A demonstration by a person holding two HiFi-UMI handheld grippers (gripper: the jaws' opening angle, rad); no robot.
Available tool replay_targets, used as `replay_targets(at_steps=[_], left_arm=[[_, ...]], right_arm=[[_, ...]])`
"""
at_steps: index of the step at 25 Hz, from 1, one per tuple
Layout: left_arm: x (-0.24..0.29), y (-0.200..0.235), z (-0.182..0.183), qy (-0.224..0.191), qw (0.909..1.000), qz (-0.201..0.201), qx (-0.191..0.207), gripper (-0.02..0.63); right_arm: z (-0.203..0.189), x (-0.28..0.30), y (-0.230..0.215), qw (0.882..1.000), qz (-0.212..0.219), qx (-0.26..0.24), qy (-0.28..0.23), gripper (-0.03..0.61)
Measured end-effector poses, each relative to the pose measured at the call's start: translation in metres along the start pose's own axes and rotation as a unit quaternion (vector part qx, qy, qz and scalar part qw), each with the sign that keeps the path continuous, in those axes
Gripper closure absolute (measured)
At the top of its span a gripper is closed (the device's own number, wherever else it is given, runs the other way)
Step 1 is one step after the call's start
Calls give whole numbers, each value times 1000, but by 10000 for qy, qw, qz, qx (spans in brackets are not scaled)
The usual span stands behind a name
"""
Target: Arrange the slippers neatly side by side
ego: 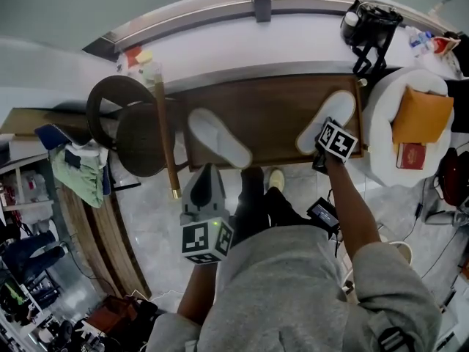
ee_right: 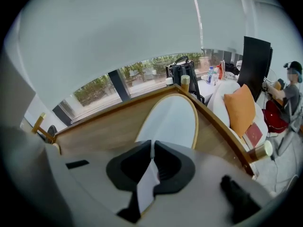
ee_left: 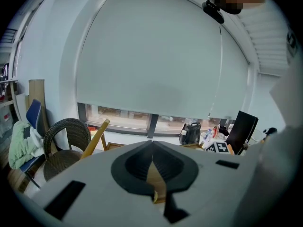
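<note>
My right gripper (ee_right: 152,144) is clamped on the near end of the right slipper (ee_right: 173,119) at the table's (ego: 278,112) right end, ready to drag it beside the left slipper (ego: 218,138), well apart. Left gripper (ego: 207,174) closed, empty, parked off the near edge.

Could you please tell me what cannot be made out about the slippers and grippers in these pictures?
- Heel of the right slipper: head view, covered by the marker cube of the right gripper.
- The left slipper: missing from both gripper views; the body of the left gripper fills the lower frame.
- Which side of either slipper faces up: head view, too small and plain.
- Print on the red book: head view, too small.
</note>
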State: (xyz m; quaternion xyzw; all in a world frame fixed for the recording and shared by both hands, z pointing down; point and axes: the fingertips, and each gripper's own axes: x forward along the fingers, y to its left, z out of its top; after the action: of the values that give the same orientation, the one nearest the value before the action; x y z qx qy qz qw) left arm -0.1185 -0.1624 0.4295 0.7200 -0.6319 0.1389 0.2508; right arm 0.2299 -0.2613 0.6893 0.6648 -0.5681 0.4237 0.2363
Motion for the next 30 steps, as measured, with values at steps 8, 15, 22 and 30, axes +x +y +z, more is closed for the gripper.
replay_targets(at_steps=[8, 15, 22, 30], left_arm=[[-12, 1, 5, -193, 9998, -39, -39, 600], [-20, -3, 0, -240, 9996, -115, -88, 598], [-32, -2, -9, -277, 9995, -134, -114, 600], [-42, 0, -5, -401, 9990, -91, -162, 600]], right_arm=[[16, -23, 32, 9979, 384, -521, -37, 545], [26, -54, 63, 9894, 766, -1231, -93, 545], [17, -83, 84, 9827, 1061, -1514, -147, 545], [14, -115, 101, 9771, 1290, -1693, -62, 545]])
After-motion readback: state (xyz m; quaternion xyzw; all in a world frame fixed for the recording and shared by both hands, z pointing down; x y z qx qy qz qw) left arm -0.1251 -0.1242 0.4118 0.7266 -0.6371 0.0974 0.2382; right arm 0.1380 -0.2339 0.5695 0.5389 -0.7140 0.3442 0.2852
